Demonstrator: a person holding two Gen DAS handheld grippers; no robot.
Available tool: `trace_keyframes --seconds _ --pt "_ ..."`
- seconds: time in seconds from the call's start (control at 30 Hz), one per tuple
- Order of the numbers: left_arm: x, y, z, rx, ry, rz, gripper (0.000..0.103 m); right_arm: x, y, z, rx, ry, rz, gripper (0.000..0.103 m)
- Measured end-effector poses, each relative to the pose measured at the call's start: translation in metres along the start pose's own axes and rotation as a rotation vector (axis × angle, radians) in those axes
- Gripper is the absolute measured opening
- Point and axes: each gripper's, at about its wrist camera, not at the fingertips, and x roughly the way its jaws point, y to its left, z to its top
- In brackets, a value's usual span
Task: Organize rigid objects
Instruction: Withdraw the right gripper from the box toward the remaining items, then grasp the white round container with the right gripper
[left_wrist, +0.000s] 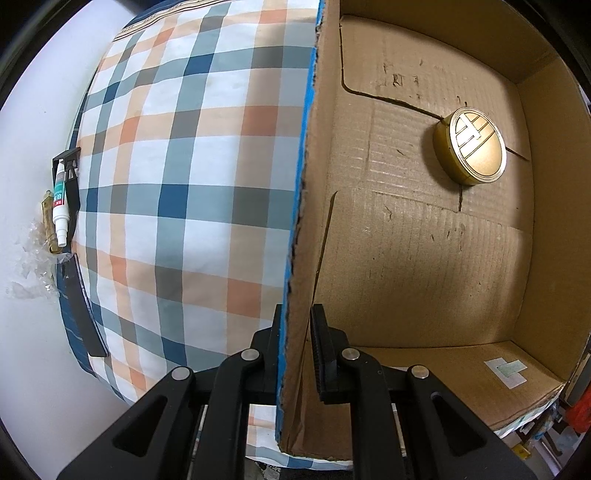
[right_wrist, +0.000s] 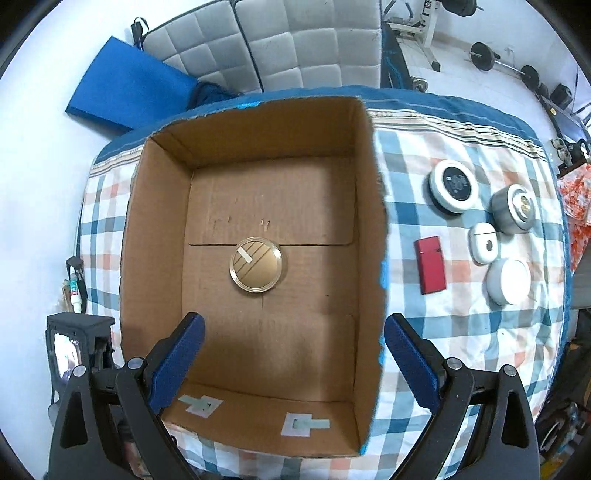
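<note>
An open cardboard box (right_wrist: 155, 229) stands on a checked cloth. A round gold tin (right_wrist: 256, 264) lies on its floor; it also shows in the left wrist view (left_wrist: 471, 146). My left gripper (left_wrist: 297, 350) is shut on the box's left wall (left_wrist: 306, 229), one finger outside and one inside. My right gripper (right_wrist: 293, 363) is open and empty, hovering above the box's near side. To the right of the box on the cloth lie a red flat case (right_wrist: 430, 264), a white-rimmed black round tin (right_wrist: 453, 185), a grey round tin (right_wrist: 514, 209), a white earbud case (right_wrist: 483, 242) and a white round tin (right_wrist: 509, 280).
The checked cloth (left_wrist: 177, 192) covers a table. A white tube (left_wrist: 59, 201) hangs at its left edge. A blue mat (right_wrist: 125, 90), a quilted grey panel (right_wrist: 280, 48) and barbell weights (right_wrist: 484, 55) lie beyond the table on the floor.
</note>
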Motion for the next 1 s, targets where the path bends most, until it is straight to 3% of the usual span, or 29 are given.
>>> trace_keyframes --seconds 0.27,0.43,0.67,0.8,0.93,1.0 --pt "0.001 0.003 0.002 0.002 0.008 -0.005 0.01 -0.04 -0.062 -0.017 0.097 -0.089 -0.039 0.1" --pt "0.002 0.005 0.004 0.001 0.016 -0.009 0.01 -0.049 -0.143 -0.028 0.281 -0.129 -0.095 0.1" --pt "0.001 0.004 0.005 -0.008 0.016 0.0 0.01 0.007 -0.221 -0.019 0.447 -0.087 -0.096 0.1" --pt "0.001 0.007 0.005 -0.028 0.012 -0.009 0.01 0.05 -0.247 -0.009 0.504 -0.05 -0.194 0.099" --pt "0.009 0.024 0.005 -0.092 0.045 -0.109 0.009 0.081 -0.272 -0.006 0.569 -0.017 -0.237 0.099" --pt "0.012 0.028 0.005 -0.104 0.058 -0.122 0.007 0.094 -0.282 -0.006 0.595 -0.001 -0.239 0.099"
